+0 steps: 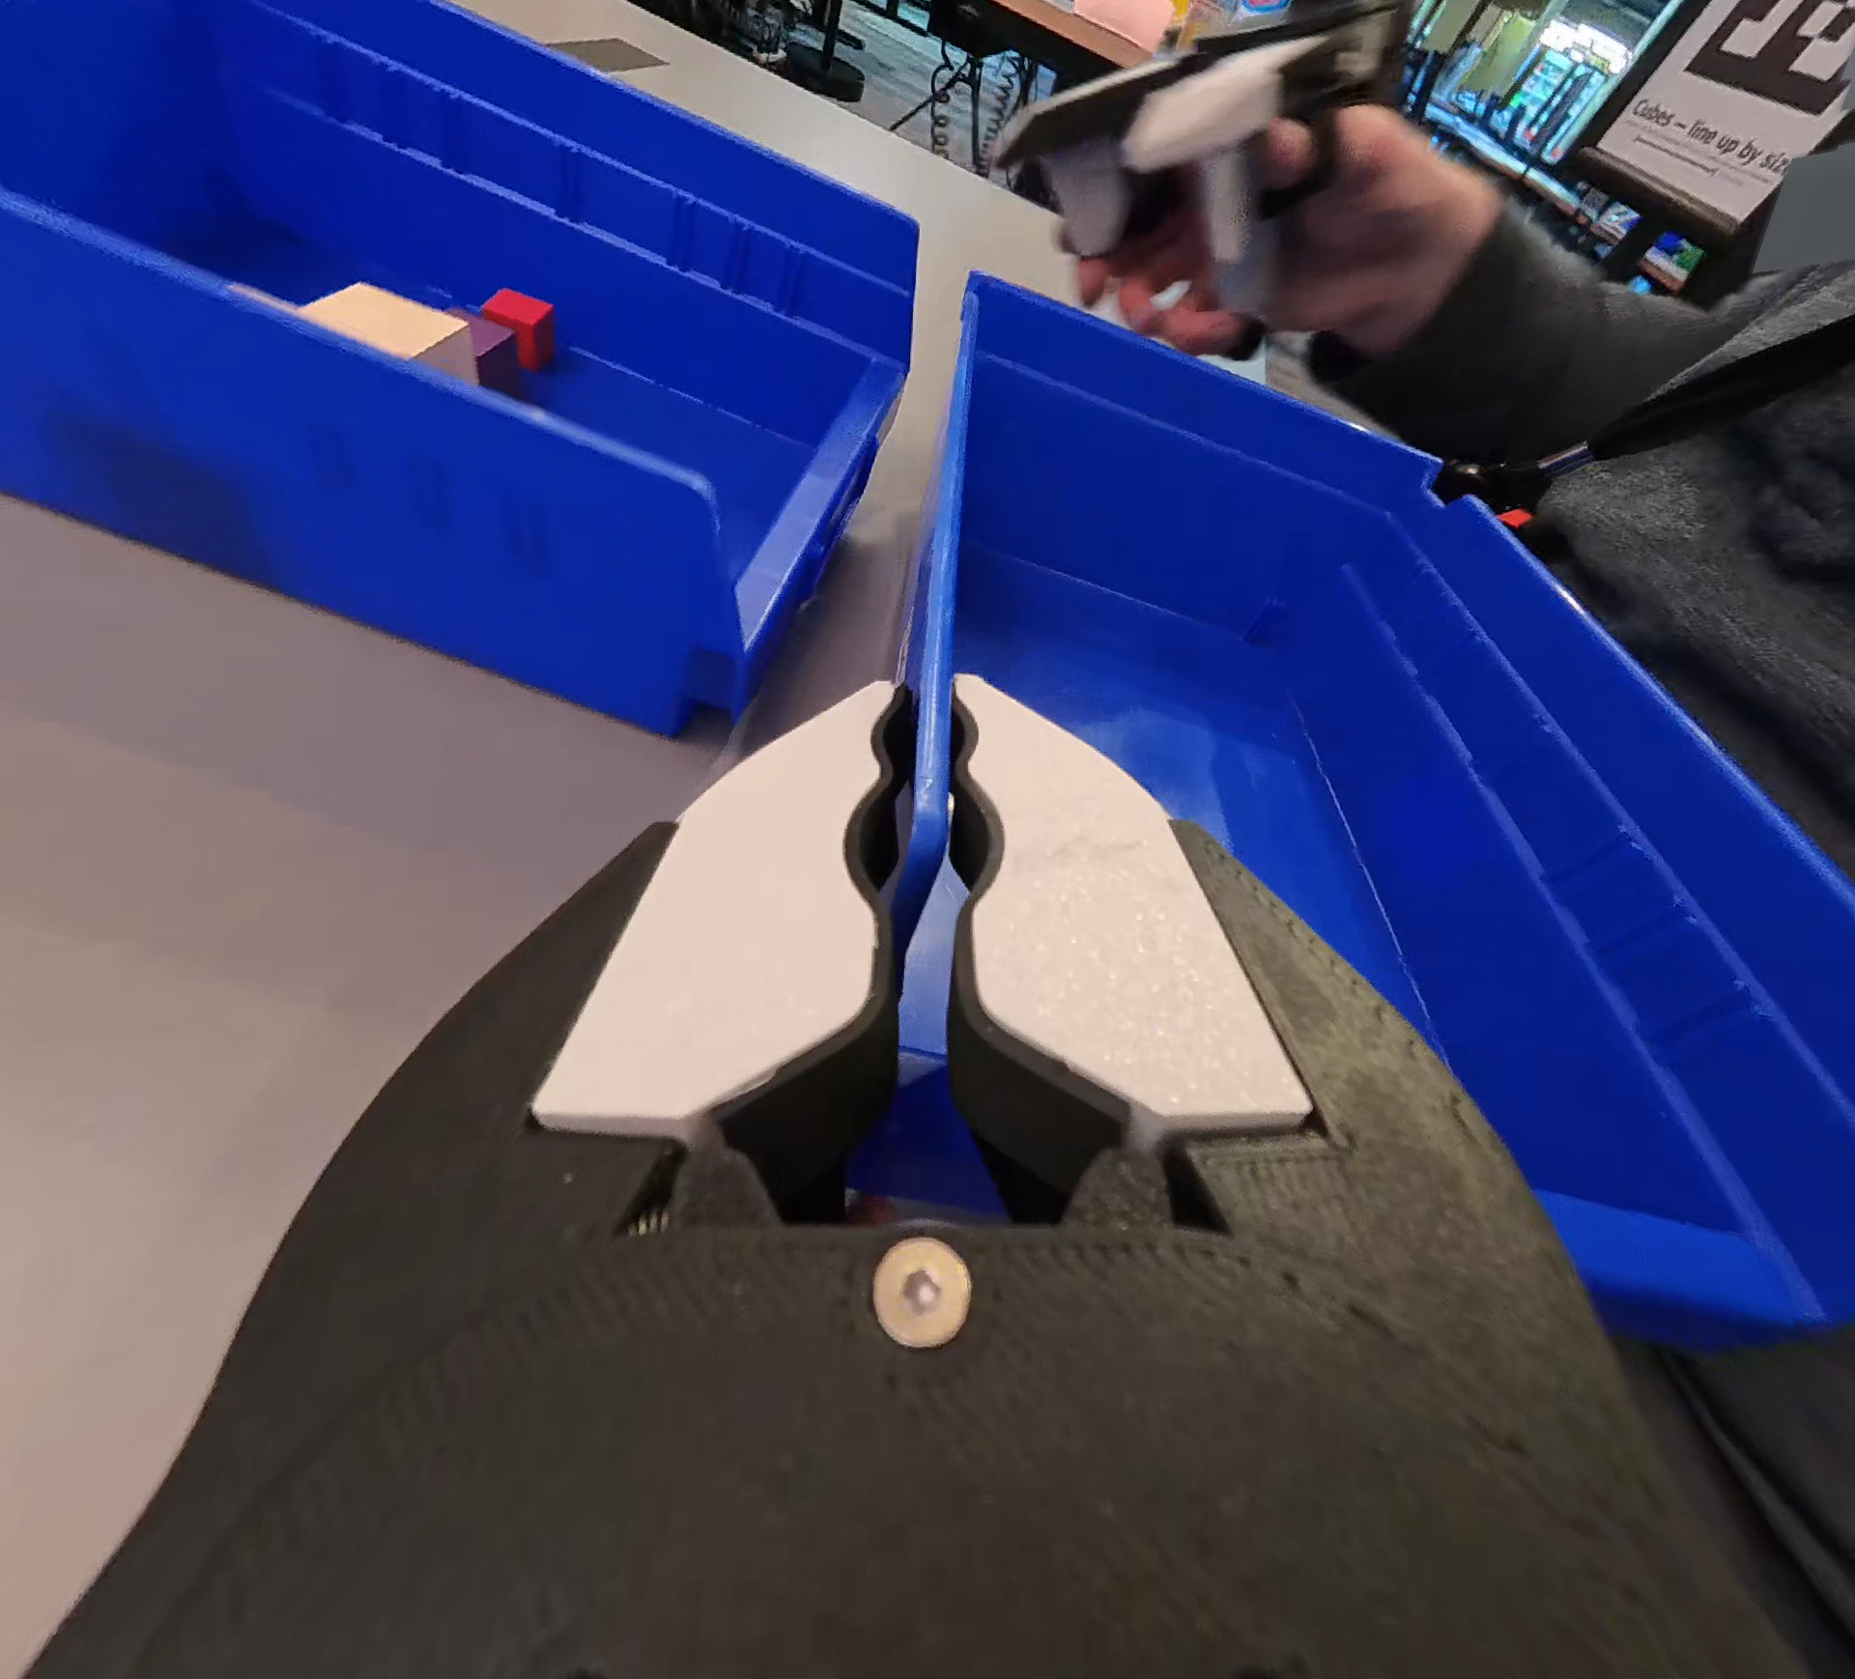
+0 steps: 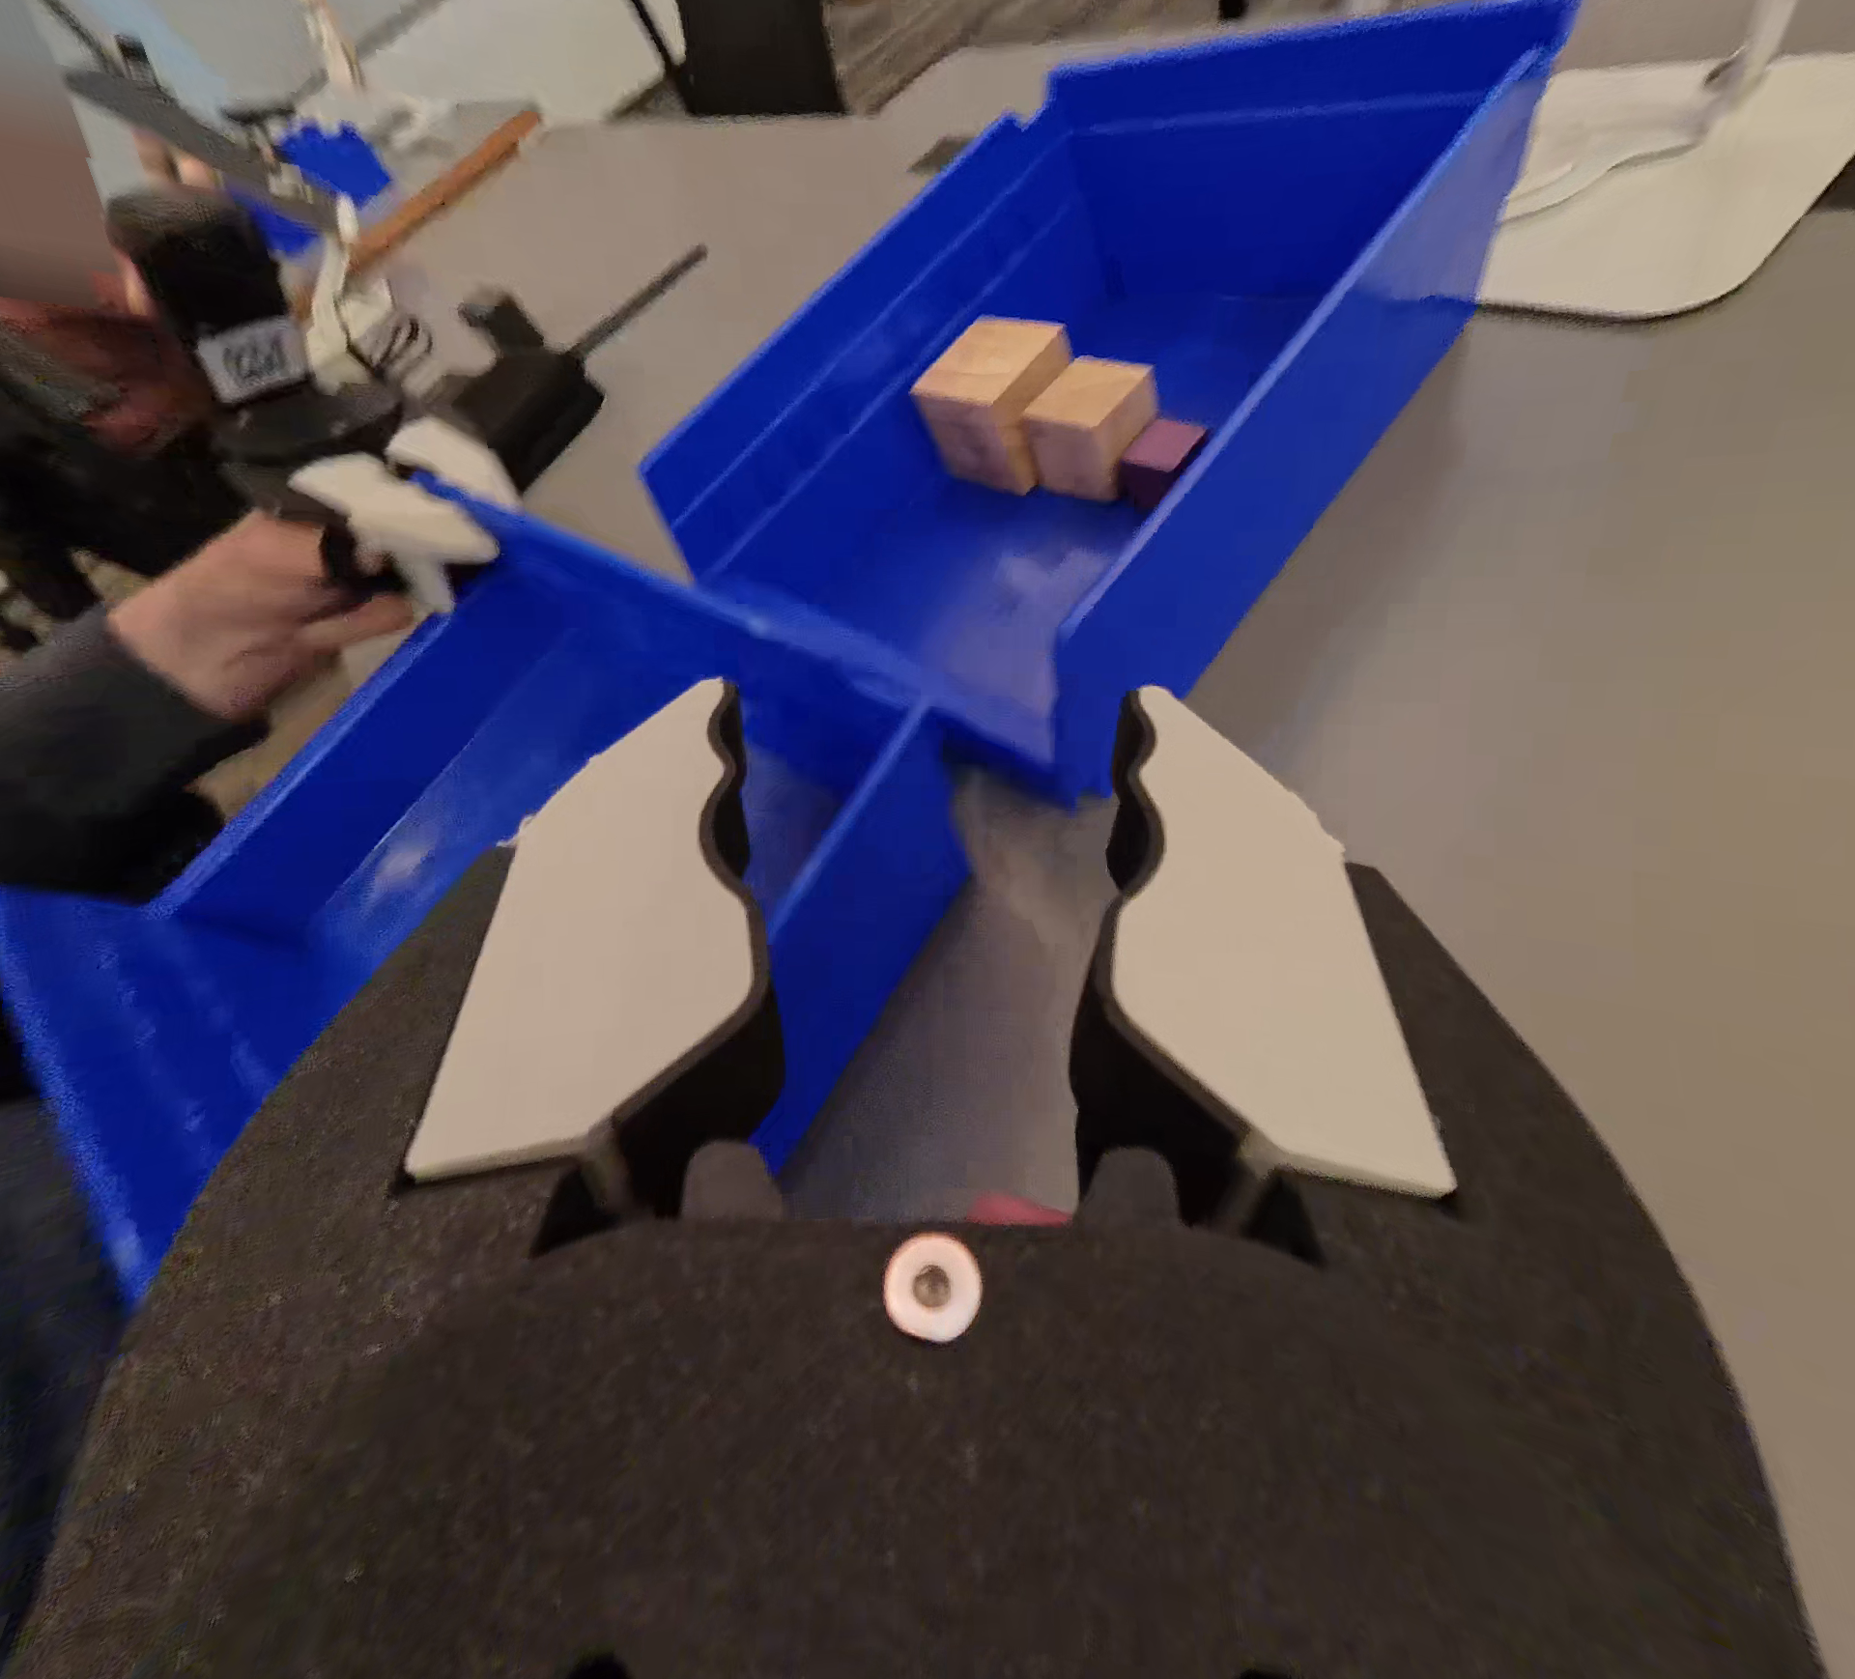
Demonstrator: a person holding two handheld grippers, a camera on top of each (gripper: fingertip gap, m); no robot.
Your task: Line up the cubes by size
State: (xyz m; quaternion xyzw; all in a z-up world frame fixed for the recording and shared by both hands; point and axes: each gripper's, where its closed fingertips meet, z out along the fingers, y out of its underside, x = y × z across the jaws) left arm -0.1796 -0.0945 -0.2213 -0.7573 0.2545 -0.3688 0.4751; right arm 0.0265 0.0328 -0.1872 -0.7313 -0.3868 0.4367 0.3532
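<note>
My left gripper is shut on the side wall of an empty blue bin, with both pads pressed on the rim. It also shows in the right wrist view, clamped on that bin. A second blue bin holds a wooden cube, a purple cube and a red cube. In the right wrist view that bin shows two wooden cubes and the purple cube in a row. My right gripper is open above the empty bin's corner, touching nothing. It shows held high in the left wrist view.
Both bins stand on a grey table. A white mat lies at the far right and a black tool at the far left. A grey cloth lies beside the empty bin, and a sign board stands behind. Some 25 cm of space lies between my two pairs of fingers.
</note>
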